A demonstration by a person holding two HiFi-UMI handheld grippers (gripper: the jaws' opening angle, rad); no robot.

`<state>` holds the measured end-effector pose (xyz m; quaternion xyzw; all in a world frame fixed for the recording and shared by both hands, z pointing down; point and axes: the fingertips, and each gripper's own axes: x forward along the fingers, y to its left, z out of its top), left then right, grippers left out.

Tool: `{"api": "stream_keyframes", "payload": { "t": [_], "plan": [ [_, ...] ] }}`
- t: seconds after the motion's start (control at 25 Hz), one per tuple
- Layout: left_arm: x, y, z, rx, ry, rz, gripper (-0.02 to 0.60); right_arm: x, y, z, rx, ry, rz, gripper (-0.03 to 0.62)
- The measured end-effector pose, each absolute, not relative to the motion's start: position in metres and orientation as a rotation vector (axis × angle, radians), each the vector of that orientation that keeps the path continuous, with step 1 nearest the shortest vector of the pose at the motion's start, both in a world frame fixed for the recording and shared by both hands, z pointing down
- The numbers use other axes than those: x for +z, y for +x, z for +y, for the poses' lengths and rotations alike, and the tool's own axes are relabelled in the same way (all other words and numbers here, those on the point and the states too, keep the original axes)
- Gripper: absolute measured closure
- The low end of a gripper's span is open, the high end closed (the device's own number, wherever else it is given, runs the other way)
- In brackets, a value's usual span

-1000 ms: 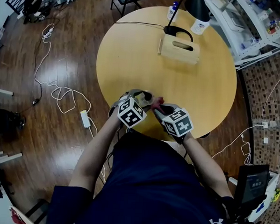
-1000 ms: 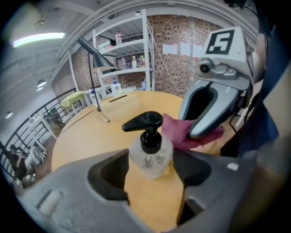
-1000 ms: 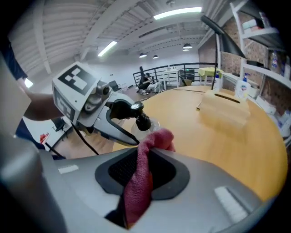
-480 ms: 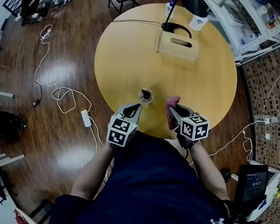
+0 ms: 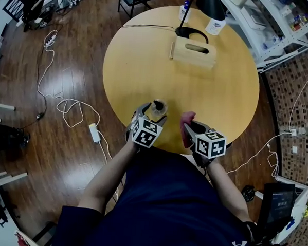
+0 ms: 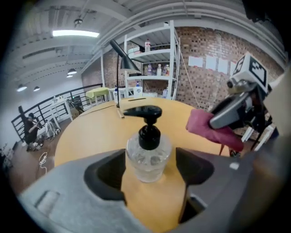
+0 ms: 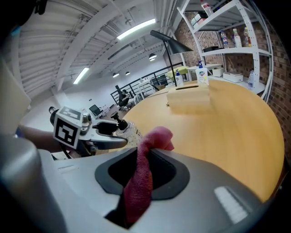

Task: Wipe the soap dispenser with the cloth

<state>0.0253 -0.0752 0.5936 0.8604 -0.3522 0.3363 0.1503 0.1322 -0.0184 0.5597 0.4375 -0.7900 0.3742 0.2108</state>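
Note:
A clear soap dispenser [image 5: 158,108] with a black pump stands upright near the front edge of the round wooden table [image 5: 222,92]. My left gripper [image 5: 152,114] straddles it; in the left gripper view the dispenser [image 6: 148,154] sits between the jaws, which are opening, with a gap on each side. My right gripper [image 5: 187,128] hovers just right of it, shut on a red cloth [image 5: 186,119]. In the right gripper view the cloth [image 7: 157,139] hangs bunched between the jaws, with the dispenser [image 7: 125,129] beyond.
A wooden tissue box [image 5: 193,51], a black lamp base [image 5: 192,32] and small bottles [image 5: 216,26] sit at the table's far side. White cables and a power strip [image 5: 93,131] lie on the wooden floor to the left. Shelving [image 5: 283,24] stands at the right.
A second ago both grippers met at the dispenser. The left one then drew back off it and has now come forward around it. The right gripper shifted right with the cloth.

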Motion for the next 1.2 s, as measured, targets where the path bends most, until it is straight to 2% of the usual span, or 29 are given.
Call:
{"api": "stream_keyframes", "payload": {
  "t": [0.44,0.6,0.8,0.96,1.2],
  "plan": [
    [0.605,0.045,-0.095,0.949,2.552,-0.947,0.239,0.564,0.147,-0.002,1.036,1.234,-2.144,0.507],
    [0.595,0.033,-0.098,0.771,2.420,-0.964,0.242,0.560,0.145,-0.004,1.025,1.232,-2.154,0.507],
    [0.507,0.020,-0.097,0.392,2.399,-0.911,0.244,0.550,0.137,-0.017,0.968,1.198,-2.210,0.507],
    [0.418,0.025,-0.092,0.120,2.480,-0.815,0.244,0.516,0.101,-0.023,0.836,1.073,-2.400,0.507],
    [0.366,0.027,-0.089,-0.062,2.444,-0.766,0.244,0.487,0.054,-0.036,0.781,0.974,-2.537,0.507]
  ]
}}
